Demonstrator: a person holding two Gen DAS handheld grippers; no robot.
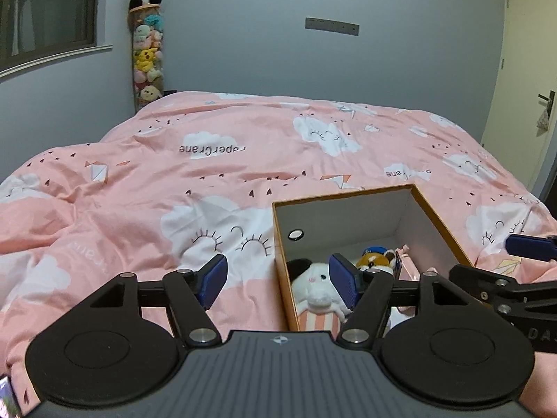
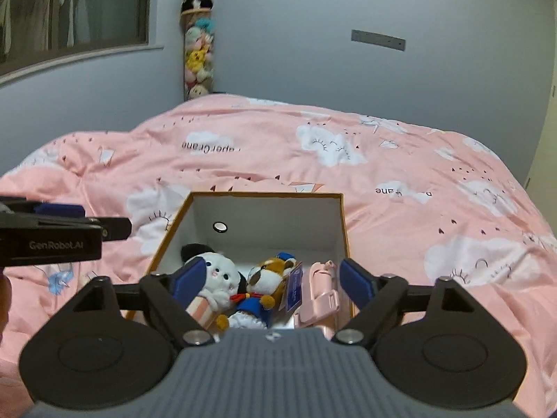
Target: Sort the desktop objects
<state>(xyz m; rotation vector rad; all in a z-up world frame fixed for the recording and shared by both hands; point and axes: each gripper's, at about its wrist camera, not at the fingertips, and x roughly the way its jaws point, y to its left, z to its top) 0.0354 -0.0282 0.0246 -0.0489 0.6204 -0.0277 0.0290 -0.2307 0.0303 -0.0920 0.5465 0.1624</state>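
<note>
1. An open cardboard box [image 2: 343,216] with an orange rim and white inner walls sits on a pink cloud-print duvet [image 2: 400,209], the landmark for all that follows.
2. Inside the box lie a white plush toy [image 2: 217,278] with a black ear, a brown plush toy [image 2: 268,278] in blue clothes beside it (a tag hangs off it), and a pink object [image 2: 323,296] against the right wall.
3. The right gripper [image 2: 273,278] hangs over the box's near edge, jaws spread wide and pinching nothing.
4. The left gripper [image 1: 278,280] straddles the box's left wall, one finger outside over the duvet, one inside by the white plush; its jaws stand wide apart, empty.
5. Beyond the box, a tall clear tube of soft toys [image 2: 198,59] stands in the room's corner.
</note>
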